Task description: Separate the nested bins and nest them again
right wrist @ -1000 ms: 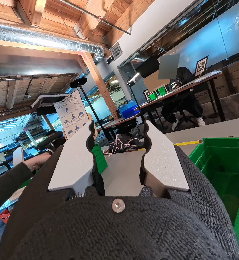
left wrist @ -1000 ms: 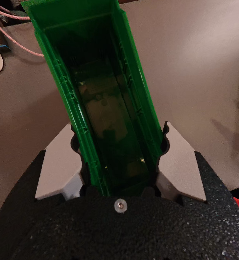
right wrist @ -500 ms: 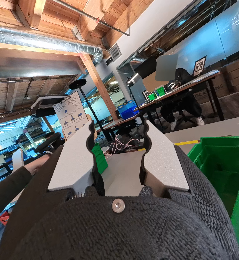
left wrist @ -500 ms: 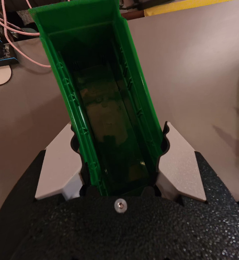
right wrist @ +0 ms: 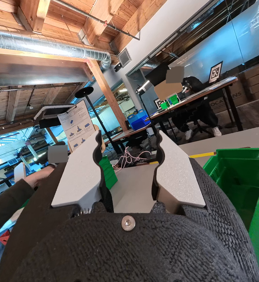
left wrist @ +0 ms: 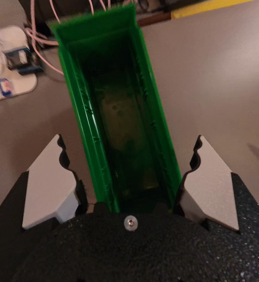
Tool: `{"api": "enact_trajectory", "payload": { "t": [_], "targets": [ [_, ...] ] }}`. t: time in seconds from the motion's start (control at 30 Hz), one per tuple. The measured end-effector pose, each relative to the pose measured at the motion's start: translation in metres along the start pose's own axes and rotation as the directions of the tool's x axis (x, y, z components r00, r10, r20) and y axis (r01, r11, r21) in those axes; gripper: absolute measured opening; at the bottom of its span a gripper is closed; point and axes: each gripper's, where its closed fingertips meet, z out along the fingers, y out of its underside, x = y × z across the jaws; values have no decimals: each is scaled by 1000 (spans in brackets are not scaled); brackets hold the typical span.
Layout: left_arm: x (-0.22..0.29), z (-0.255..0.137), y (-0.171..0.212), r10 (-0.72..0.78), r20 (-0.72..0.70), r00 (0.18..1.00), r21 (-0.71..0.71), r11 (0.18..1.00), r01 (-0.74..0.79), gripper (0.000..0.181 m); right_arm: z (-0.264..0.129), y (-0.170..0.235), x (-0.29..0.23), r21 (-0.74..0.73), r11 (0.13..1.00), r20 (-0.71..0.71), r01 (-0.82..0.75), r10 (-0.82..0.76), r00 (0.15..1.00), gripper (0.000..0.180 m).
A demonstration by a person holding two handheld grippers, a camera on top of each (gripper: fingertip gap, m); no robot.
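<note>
A narrow green bin lies open side up on the grey table, running away from me in the left wrist view. My left gripper is open around its near end, with a clear gap on the left side; the right finger sits close against the bin wall. The same bin shows in the right wrist view behind the left finger. A wider green bin stands at the right of that view. My right gripper is open and empty above the table.
Pink cables, a white pad and a dark device lie at the table's far left. Yellow tape marks the far edge. A person's sleeve is at the left; another person sits at a far table.
My left gripper's jaws have spread apart and let go of the narrow green bin; more of the far table edge shows. My right gripper has hardly moved.
</note>
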Motion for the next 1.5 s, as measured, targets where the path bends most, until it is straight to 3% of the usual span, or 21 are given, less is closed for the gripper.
{"api": "enact_trajectory", "payload": {
  "t": [0.07,0.13,0.23,0.37,0.5,0.63,0.73,0.8,1.0,1.13,1.27,1.33,1.5],
  "targets": [
    [13,-17,-22,31,14,999,84,996,-32,159,-4,-7,-2,23,1000,5,-4,3,1000,72],
    [51,-32,-49,5,-70,998,171,985,7,159,-13,-21,-10,76,997,19,1,-3,1000,72],
    [147,-40,-79,54,-281,958,209,978,7,159,-34,-48,-27,188,981,17,44,-48,999,74],
    [282,-14,-92,205,-372,905,176,973,-148,159,-70,-81,-43,332,926,-70,180,-166,984,75],
    [422,35,-57,341,-428,837,38,932,-360,159,-90,-101,-46,457,868,-80,192,-175,981,74],
    [490,68,-25,528,-320,786,-99,807,-582,159,-83,-95,-43,429,892,-29,143,-144,989,75],
    [504,76,-16,612,-247,751,-204,725,-658,159,-80,-95,-46,427,896,0,125,-138,990,75],
    [511,80,-29,642,-194,742,-191,717,-671,159,-82,-96,-46,437,892,14,113,-132,991,75],
    [554,73,-57,420,-367,830,-107,867,-486,159,-93,-104,-35,467,882,36,63,-90,995,75],
    [554,74,-77,385,-302,872,-68,904,-423,159,-104,-111,-23,498,866,28,35,-57,998,75],
    [548,96,-51,416,-244,876,-173,870,-462,159,-116,-118,-18,526,850,27,19,-39,999,75],
    [557,102,-31,381,-302,874,-236,858,-456,159,-120,-120,-22,537,843,31,25,-50,998,75],
    [557,107,-24,362,-316,877,-246,862,-444,159,-119,-120,-31,535,844,45,39,-74,996,75]
  ]
}}
